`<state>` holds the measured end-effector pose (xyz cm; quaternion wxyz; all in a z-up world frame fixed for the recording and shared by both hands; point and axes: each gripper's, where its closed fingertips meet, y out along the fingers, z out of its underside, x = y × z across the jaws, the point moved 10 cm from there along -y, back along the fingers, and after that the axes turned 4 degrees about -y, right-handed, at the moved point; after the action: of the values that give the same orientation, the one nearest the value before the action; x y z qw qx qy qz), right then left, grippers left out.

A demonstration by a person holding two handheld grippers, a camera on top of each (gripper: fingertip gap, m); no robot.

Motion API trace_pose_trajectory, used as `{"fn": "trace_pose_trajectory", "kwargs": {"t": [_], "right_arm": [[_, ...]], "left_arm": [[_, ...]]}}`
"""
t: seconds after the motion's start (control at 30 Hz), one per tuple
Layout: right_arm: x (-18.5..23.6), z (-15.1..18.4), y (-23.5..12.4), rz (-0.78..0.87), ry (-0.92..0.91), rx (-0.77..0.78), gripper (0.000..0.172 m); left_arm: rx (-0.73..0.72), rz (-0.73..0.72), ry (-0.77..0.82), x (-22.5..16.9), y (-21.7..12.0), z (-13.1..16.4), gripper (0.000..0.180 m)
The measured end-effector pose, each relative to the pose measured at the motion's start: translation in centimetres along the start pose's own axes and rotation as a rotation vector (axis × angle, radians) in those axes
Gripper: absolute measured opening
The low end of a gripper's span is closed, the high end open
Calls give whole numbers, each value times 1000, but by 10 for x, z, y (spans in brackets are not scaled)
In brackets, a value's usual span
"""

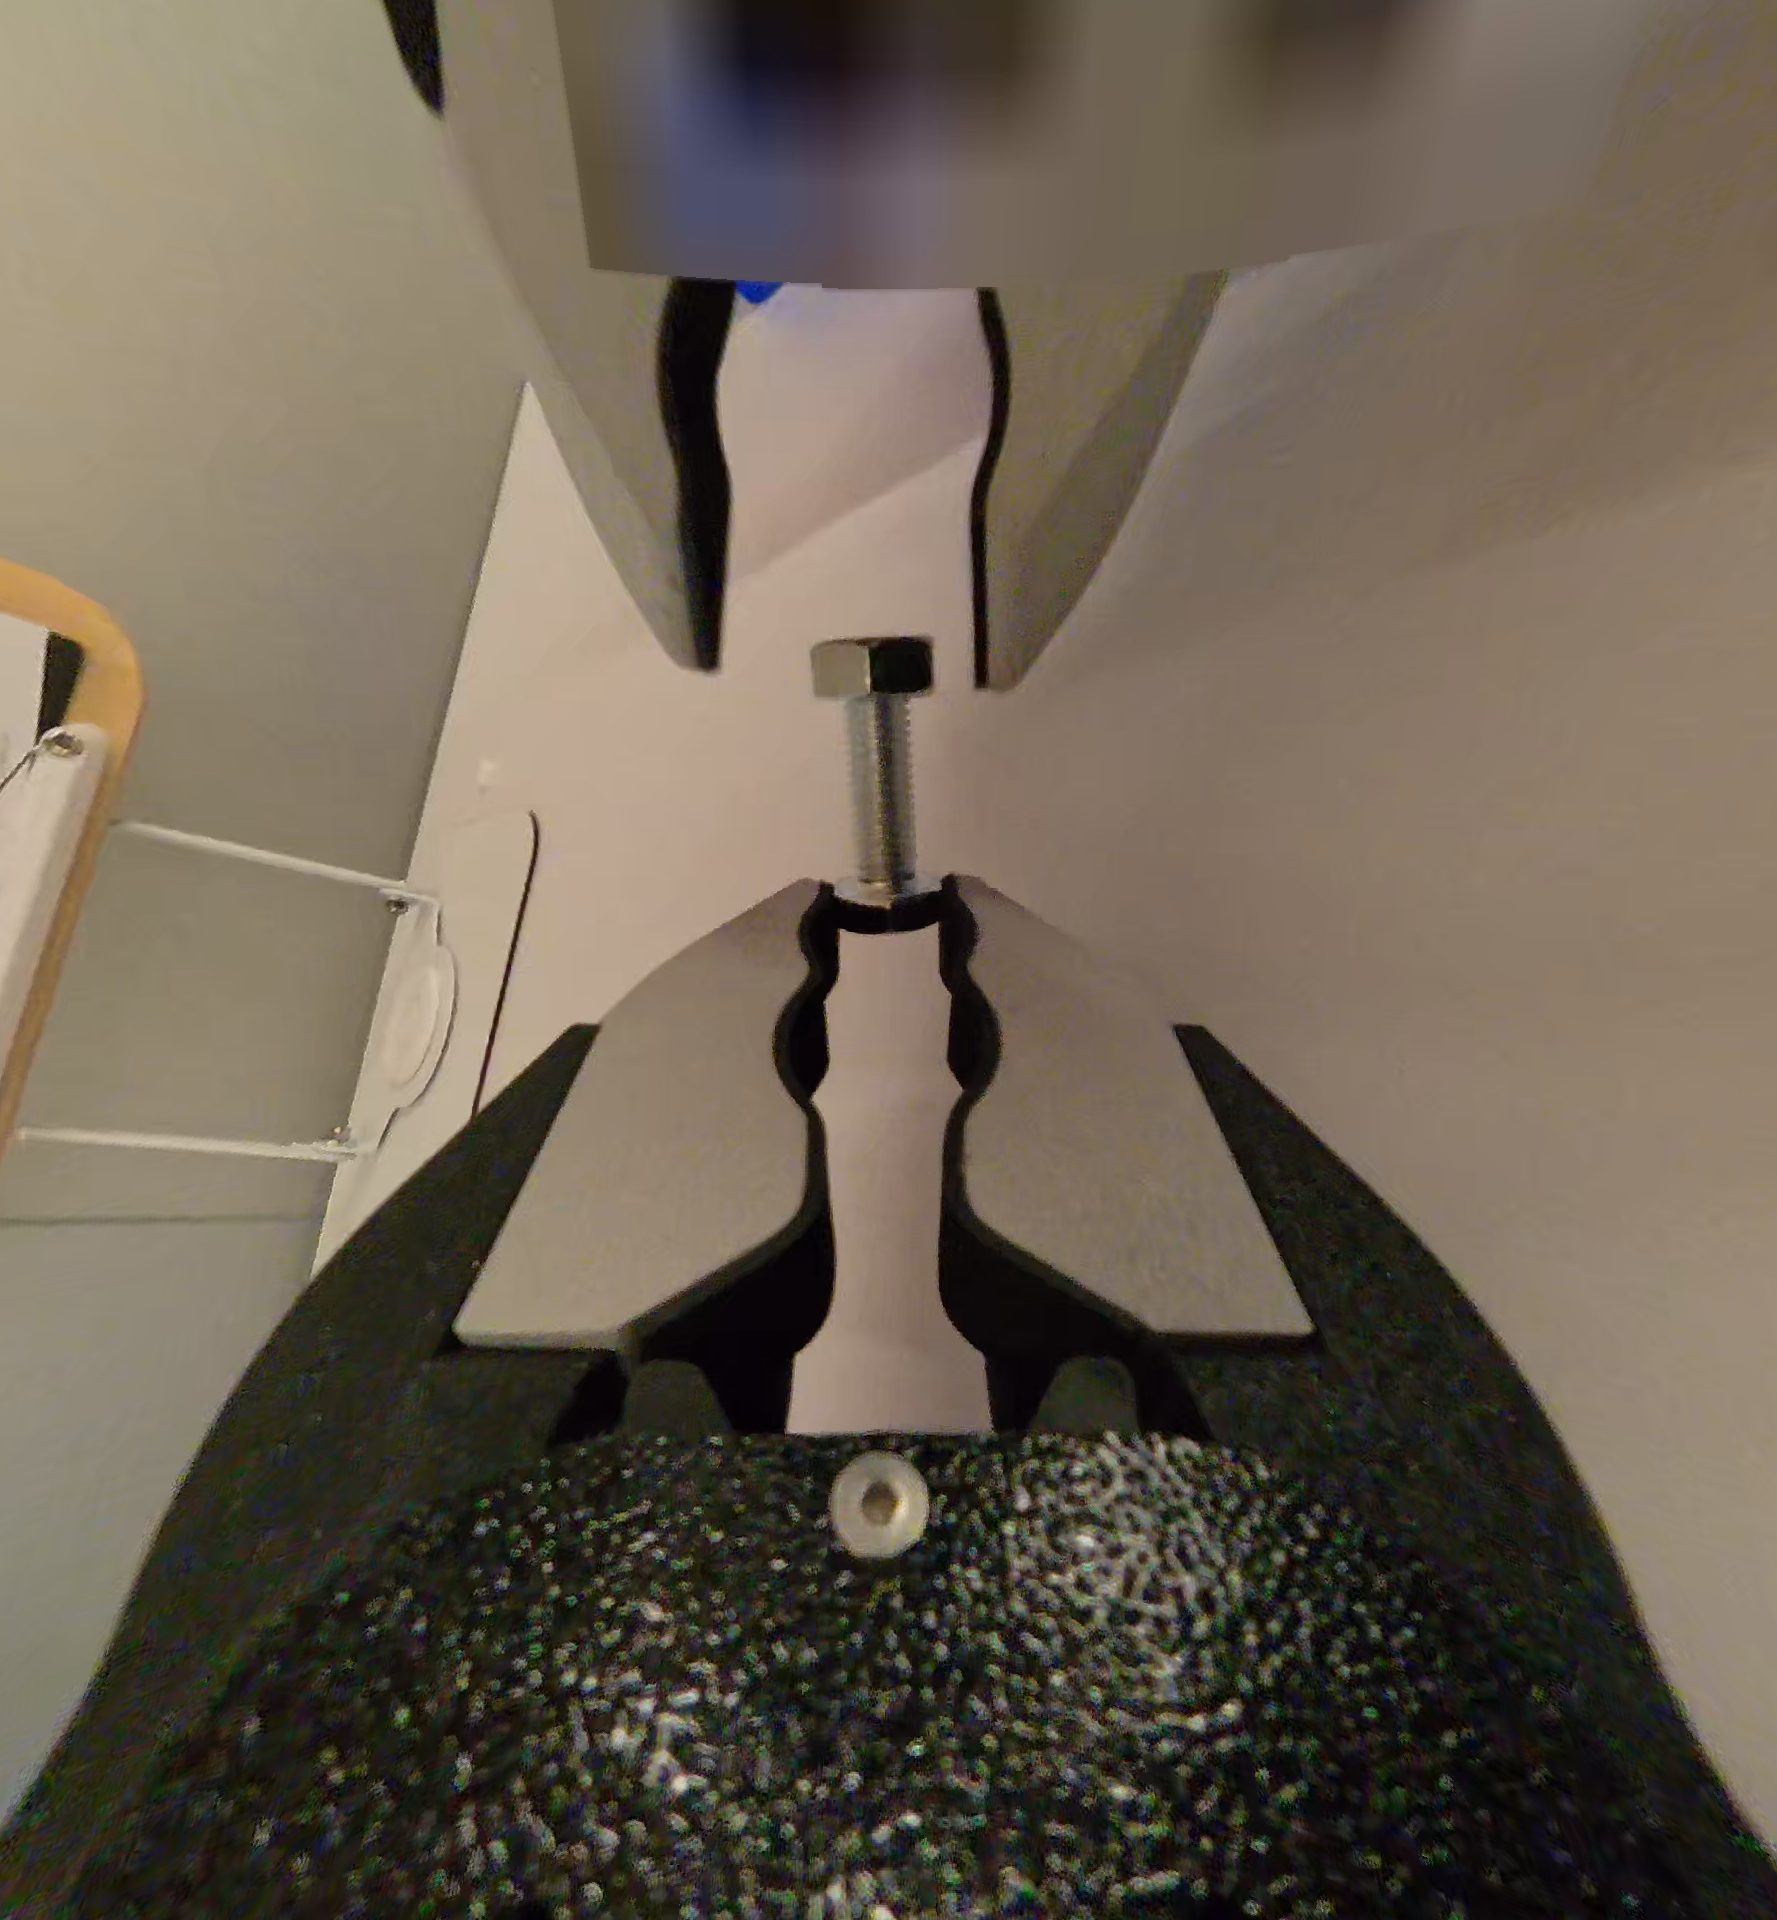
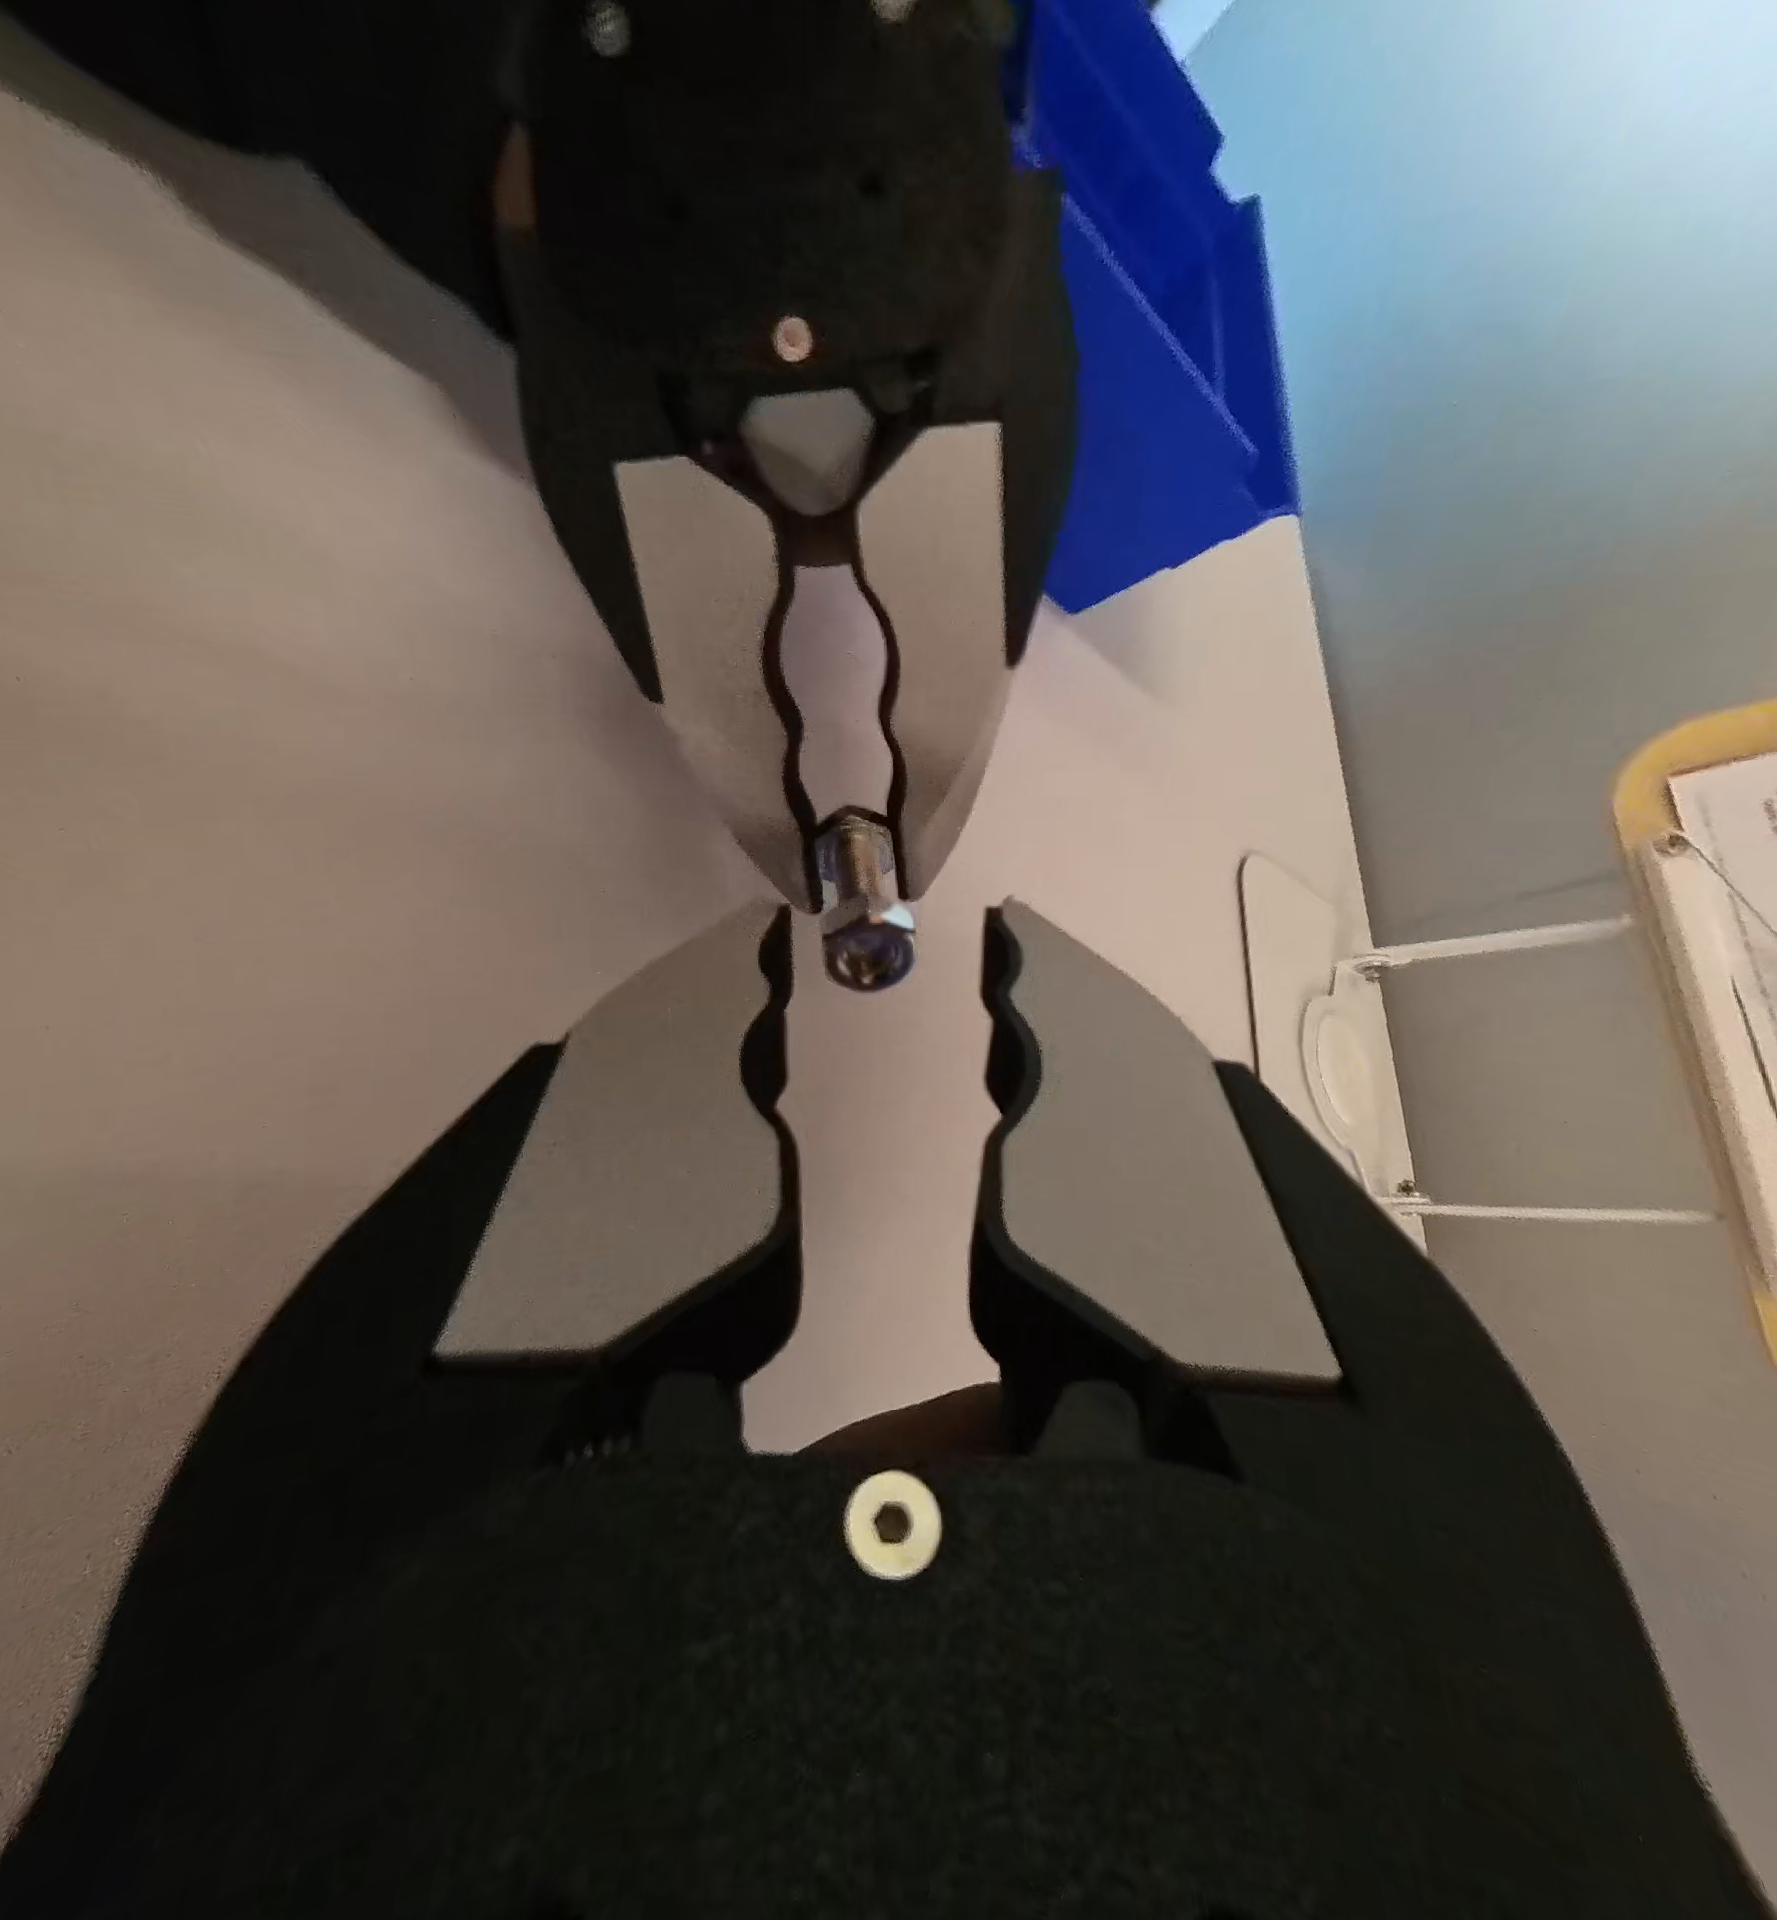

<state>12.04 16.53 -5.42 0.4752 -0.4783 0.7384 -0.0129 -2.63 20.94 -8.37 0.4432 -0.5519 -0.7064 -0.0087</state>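
Observation:
My left gripper (image 1: 884,902) is shut on a silver nut (image 1: 879,891) at its fingertips. A silver hex bolt (image 1: 879,790) is threaded in the nut and points away from it. In the right wrist view the left gripper (image 2: 860,891) comes down from above with the nut (image 2: 842,836) between its pads. My right gripper (image 2: 889,923) is open. Its fingertips stand on either side of the bolt head (image 2: 868,951) with a gap on both sides. In the left wrist view the right gripper (image 1: 851,665) faces me, its fingers (image 1: 692,582) apart from the bolt head (image 1: 871,665).
A white table (image 2: 188,727) lies under both grippers. Blue bins (image 2: 1154,364) stand at its far edge. A wooden board with papers (image 2: 1757,997) on a white wire stand (image 2: 1331,1049) sits at the table's side; the board also shows in the left wrist view (image 1: 1,914). The gap from one gripper's tips to the other's is roughly 4 centimetres.

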Motion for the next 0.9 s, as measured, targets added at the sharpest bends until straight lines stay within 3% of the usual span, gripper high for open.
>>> {"fn": "trace_pose_trajectory", "kwargs": {"t": [0.1,0.17,0.3,0.37,0.43,0.53,0.67,0.77,0.83,0.9], "right_arm": [[3,1,6,-26,1,67,18],[-1,3,9,-65,145,96,17],[-18,20,17,-266,926,69,17],[-22,32,17,-357,1117,-26,18],[-26,34,13,-372,1073,-108,34],[-25,28,3,-194,697,-93,46],[-10,16,0,-95,284,-25,46],[-6,13,5,-88,252,-11,40],[-6,11,7,-81,259,-16,18],[-7,10,11,-94,329,25,18]], "left_arm": [[26,-8,32,-2,2,-2,18],[45,-35,65,-3,2,-1,18],[102,-99,163,-6,3,0,18],[92,-92,137,-4,2,0,18],[68,-83,71,0,1,1,18],[18,-34,-39,4,-2,3,18],[-15,29,-111,6,-3,5,18],[-27,54,-111,4,-2,4,18],[-22,56,-84,1,-1,3,18],[14,17,-35,1,0,3,18]]}}
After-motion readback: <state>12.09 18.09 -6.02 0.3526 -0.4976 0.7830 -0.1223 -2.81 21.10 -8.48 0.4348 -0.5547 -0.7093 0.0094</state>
